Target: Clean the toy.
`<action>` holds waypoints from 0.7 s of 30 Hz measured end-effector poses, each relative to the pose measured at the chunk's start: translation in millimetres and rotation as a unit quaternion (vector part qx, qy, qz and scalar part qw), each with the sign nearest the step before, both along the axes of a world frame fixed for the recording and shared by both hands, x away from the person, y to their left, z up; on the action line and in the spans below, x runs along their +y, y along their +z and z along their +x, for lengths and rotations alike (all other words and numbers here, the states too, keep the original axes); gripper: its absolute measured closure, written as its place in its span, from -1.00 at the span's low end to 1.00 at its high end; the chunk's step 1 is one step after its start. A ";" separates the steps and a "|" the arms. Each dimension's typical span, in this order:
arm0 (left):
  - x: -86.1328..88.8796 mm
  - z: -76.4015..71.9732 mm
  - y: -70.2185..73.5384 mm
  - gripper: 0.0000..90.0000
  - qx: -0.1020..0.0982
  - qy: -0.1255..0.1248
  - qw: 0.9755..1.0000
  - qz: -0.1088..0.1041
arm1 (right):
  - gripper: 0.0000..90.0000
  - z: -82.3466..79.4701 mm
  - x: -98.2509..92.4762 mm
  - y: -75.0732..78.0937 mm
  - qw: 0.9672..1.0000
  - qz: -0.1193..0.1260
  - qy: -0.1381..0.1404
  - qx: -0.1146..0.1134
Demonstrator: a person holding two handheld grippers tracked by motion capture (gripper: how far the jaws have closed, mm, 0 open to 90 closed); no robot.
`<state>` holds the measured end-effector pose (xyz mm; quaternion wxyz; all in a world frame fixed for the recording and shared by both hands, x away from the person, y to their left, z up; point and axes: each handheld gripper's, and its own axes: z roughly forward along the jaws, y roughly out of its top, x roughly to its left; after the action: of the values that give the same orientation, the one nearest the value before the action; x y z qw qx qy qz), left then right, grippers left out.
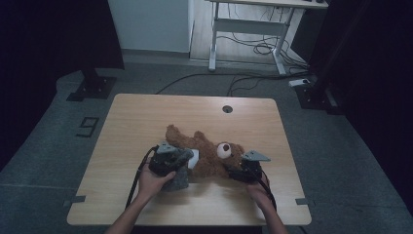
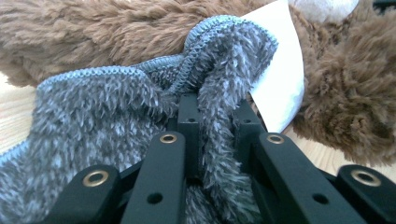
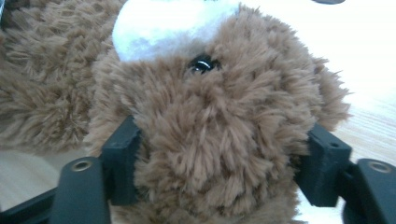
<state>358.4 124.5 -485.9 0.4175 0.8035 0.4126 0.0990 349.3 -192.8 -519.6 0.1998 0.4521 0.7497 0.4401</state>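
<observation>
1. We see a brown teddy bear (image 1: 207, 148) lying on the wooden bench (image 1: 146, 117), between the two tools.
2. The left tool (image 1: 176, 157) is pressed together on a fold of a grey fuzzy knitted cloth (image 2: 93, 112), just beside the bear's white tag (image 2: 280, 70); no writing can be read on the tag.
3. The right tool (image 1: 234, 171) has its jaws spread around the bear's head (image 3: 219, 116), both pads against the fur.
4. A "9" (image 1: 86, 126) is marked on the grey floor to the left of the bench; beyond stand a white desk frame (image 1: 253, 29) and loose cables (image 1: 243, 80).
</observation>
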 end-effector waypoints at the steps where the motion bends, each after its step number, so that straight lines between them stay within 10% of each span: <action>1: -1.9 2.5 -0.1 0.73 0.001 0.002 1.000 -0.003 | -0.29 1.5 -0.9 -0.5 1.000 0.001 -0.005 -0.004; 7: -4.1 6.2 10.4 0.72 0.001 0.007 1.000 -0.019 | -0.28 13.1 -12.1 -5.3 0.999 0.025 -0.011 -0.020; 12: -15.6 0.8 43.2 0.74 -0.046 0.005 0.998 -0.030 | -0.28 11.3 -14.0 -6.1 0.999 0.029 0.000 -0.028; 17: -63.5 10.1 69.6 0.74 -0.055 -0.039 0.997 -0.029 | -0.28 8.2 -14.0 -6.0 0.999 0.026 0.004 -0.032; 21: -118.2 16.7 63.8 0.73 -0.038 -0.082 0.996 -0.005 | -0.29 6.8 -13.9 -7.3 0.999 0.030 0.002 -0.035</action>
<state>375.1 6.3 -422.0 0.4434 0.8285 0.3294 0.0925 356.1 -206.7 -526.9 0.2116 0.4410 0.7294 0.4782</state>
